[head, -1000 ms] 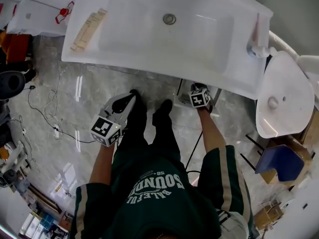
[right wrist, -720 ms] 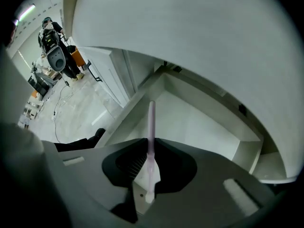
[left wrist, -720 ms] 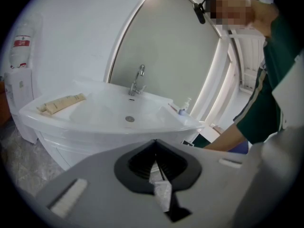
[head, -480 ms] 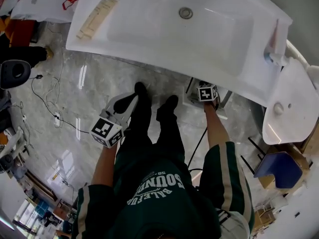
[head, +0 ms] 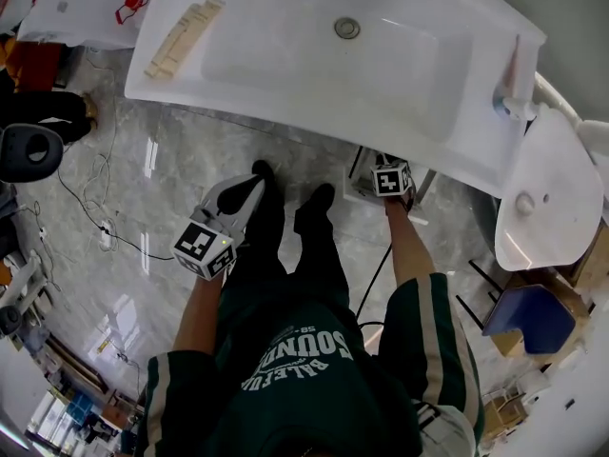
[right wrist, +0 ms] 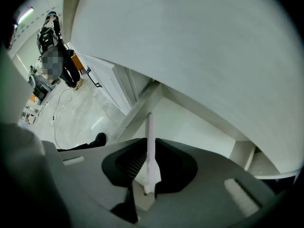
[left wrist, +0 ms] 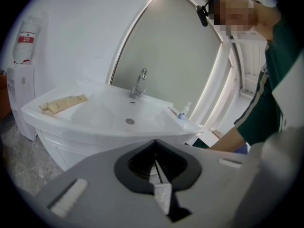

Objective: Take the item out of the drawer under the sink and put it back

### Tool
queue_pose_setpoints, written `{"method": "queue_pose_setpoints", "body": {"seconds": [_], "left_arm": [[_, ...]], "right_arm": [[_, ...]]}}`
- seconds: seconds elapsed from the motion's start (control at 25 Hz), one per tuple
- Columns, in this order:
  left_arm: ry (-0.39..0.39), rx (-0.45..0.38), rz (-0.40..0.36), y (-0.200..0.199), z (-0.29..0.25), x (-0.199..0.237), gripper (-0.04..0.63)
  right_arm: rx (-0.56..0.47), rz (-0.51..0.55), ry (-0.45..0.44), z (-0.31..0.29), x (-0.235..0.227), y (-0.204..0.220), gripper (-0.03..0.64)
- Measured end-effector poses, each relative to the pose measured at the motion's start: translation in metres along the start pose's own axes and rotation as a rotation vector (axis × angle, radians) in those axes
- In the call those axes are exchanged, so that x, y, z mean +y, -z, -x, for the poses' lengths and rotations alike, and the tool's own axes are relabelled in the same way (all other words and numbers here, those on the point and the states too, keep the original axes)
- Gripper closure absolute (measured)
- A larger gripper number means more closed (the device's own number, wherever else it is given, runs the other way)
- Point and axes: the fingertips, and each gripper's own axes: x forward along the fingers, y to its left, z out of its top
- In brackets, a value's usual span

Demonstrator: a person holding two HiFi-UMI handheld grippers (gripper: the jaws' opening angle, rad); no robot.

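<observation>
The person stands at a white sink (head: 285,127) and looks down at it. Two black shoes (head: 319,203) are on the grey shiny floor (head: 124,188).

The right gripper (right wrist: 148,151) is low down, just under the near edge of the sink, on the right side. It points mostly down. Its jaws are pressed on a thin pale pink item (right wrist: 150,127). The item is seen from its thin side, and it sticks out past the jaw tips. So the item is in the right gripper, under the sink. Behind it are white walls and a white bar of the cabinet. I cannot tell from here which part is the drawer.

The left gripper (head: 249,190) is out in front of the sink, on the left, by the left shoe. Its jaws are closed together with nothing in them.

Beige tubes (left wrist: 61,103) lie on the far left side of the sink. A silver tap (left wrist: 139,83) stands at the far side of the bowl. A small pump bottle (left wrist: 185,110) stands on the right end. A white toilet (head: 547,193) is just to the right of the sink.
</observation>
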Motion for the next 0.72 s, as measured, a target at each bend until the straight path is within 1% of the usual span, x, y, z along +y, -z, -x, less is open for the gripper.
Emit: {"method": "queue_pose_setpoints", "body": {"seconds": [0.12,0.24,0.32,0.44,0.72], "left_arm": [[0.018,-0.017,-0.007,-0.012,0.001,-0.007,0.545],[0.044,-0.036,-0.024,-0.029,0.001,-0.015,0.545],[0.059,-0.04,-0.038,-0.037,0.002,-0.02,0.545],[0.065,-0.033,-0.053,-0.047,0.005,-0.026,0.545],[0.068,-0.03,-0.132,-0.07,0.008,-0.035,0.545]], "right_arm": [[-0.025,0.008,0.026,0.022,0.002,0.0,0.566],[-0.035,0.001,0.029,0.047,0.007,0.001,0.566],[-0.045,-0.007,0.027,0.066,0.013,0.003,0.599],[-0.063,-0.023,0.019,0.094,0.023,0.008,0.615],[-0.177,-0.089,-0.002,0.158,0.041,0.0,0.615]]}}
